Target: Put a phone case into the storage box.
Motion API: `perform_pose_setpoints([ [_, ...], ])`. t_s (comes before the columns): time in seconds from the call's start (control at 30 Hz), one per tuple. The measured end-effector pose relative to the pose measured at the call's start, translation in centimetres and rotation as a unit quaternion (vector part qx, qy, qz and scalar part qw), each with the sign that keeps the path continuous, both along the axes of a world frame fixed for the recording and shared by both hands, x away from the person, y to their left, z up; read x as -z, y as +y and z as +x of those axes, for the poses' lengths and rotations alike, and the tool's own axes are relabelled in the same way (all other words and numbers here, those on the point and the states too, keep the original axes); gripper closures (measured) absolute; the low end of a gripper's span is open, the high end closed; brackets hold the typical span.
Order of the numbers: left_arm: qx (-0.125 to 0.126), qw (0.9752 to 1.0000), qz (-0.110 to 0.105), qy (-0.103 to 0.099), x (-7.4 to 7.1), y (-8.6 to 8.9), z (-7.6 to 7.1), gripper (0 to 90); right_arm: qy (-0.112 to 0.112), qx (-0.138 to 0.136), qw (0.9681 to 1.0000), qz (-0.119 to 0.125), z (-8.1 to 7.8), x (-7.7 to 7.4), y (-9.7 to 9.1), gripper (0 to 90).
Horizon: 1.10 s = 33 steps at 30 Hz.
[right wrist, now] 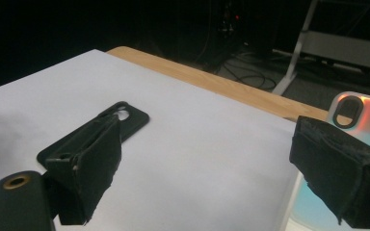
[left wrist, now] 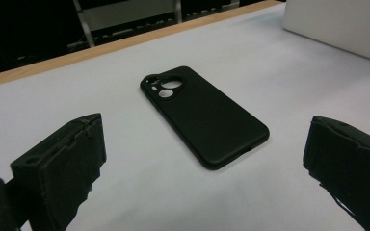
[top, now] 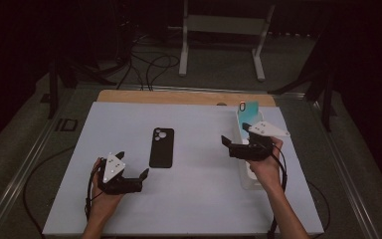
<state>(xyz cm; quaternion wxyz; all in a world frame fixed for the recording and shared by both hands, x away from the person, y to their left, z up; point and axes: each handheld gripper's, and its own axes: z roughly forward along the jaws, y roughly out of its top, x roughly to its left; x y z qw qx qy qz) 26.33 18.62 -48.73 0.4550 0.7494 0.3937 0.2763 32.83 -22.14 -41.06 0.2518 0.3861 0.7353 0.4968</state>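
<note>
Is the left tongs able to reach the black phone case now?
Probably yes: the left tongs stand open, facing the black phone case, with bare white table between.

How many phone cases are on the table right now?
2: a black case lying flat mid-table, and a teal case in the white box at the right, under the right tool.

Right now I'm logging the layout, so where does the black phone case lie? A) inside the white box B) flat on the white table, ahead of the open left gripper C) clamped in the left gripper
B: the black phone case lies flat on the white table, untouched, ahead of the left gripper, whose jaws stand wide apart.
</note>
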Motion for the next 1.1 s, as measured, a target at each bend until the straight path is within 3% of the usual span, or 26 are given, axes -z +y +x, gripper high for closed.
perform_pose_setpoints([
  [0.2, -0.001, 1.0000, -0.001, -0.002, -0.1, 0.1, -0.1, 1.8, -0.015, -0.015, 0.9998, 0.000, -1.9, 0.5, 0.5, 11.2],
  [0.4, -0.003, 1.0000, -0.002, -0.001, -0.2, 0.1, -0.1, 1.8, -0.010, -0.016, 0.9998, 0.002, -2.6, 1.2, 0.4, 11.2],
  [0.83, 0.001, 1.0000, -0.002, -0.005, -0.8, -0.1, -0.5, 1.7, -0.022, -0.024, 0.9993, 0.018, -4.5, 2.0, 0.0, 11.3],
  [1.1, 0.011, 0.9998, -0.014, 0.007, -1.4, -0.4, -0.3, 1.7, -0.023, -0.028, 0.9993, 0.005, -7.0, 4.2, -0.6, 11.3],
])
